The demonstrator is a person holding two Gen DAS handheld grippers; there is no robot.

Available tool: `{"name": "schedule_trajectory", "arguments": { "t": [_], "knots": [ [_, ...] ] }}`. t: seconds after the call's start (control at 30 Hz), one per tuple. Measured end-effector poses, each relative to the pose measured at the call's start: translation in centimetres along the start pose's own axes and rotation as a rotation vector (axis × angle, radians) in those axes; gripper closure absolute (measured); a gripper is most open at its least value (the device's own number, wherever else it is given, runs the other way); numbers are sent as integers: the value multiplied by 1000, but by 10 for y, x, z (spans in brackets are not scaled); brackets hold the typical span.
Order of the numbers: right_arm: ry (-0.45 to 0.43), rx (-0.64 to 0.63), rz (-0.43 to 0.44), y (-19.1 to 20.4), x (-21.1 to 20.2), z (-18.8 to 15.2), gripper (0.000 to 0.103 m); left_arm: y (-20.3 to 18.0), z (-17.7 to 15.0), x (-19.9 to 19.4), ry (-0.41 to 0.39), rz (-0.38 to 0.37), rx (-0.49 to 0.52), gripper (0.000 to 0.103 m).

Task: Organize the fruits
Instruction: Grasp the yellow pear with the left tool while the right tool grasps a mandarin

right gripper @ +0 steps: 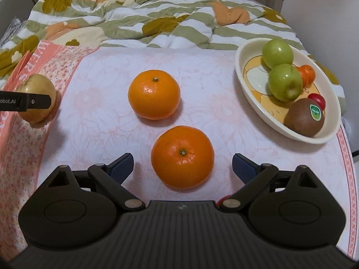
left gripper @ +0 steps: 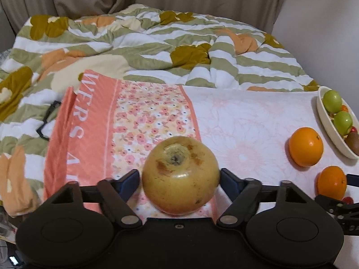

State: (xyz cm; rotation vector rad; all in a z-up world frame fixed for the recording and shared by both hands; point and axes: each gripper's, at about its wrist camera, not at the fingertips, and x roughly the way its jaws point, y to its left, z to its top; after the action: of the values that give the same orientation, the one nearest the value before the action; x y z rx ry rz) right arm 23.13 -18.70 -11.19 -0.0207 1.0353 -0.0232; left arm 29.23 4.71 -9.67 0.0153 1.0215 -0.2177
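My left gripper (left gripper: 180, 177) is shut on a yellow apple (left gripper: 180, 174) with brown blotches, low over the pink floral towel (left gripper: 143, 121). The right wrist view shows that apple (right gripper: 37, 89) at far left, with a left finger (right gripper: 33, 101) across it. My right gripper (right gripper: 182, 168) is open, its fingers on either side of the near orange (right gripper: 182, 156) without touching it. A second orange (right gripper: 154, 94) lies beyond. The cream oval bowl (right gripper: 249, 89) at right holds two green apples (right gripper: 285, 81), a kiwi (right gripper: 304, 118), a small orange and a red fruit.
A rumpled flower-patterned quilt (right gripper: 157, 15) covers the bed behind the towel. Black glasses (left gripper: 48, 121) lie on the quilt left of the towel. A small red fruit (left gripper: 347, 200) sits by the near orange. Curtains hang behind.
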Motion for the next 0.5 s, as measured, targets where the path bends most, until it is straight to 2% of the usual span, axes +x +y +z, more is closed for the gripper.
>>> {"name": "schedule_trajectory", "arguments": {
  "t": [0.27, 0.43, 0.5],
  "knots": [
    [29, -15, -8, -2, 10, 2, 3, -1, 0, 0, 4, 4, 9, 25],
    [25, -38, 4, -1, 12, 4, 9, -2, -2, -2, 11, 5, 21, 25],
    [26, -44, 17, 0, 13, 5, 17, -2, -4, -3, 14, 7, 24, 25]
  ]
}}
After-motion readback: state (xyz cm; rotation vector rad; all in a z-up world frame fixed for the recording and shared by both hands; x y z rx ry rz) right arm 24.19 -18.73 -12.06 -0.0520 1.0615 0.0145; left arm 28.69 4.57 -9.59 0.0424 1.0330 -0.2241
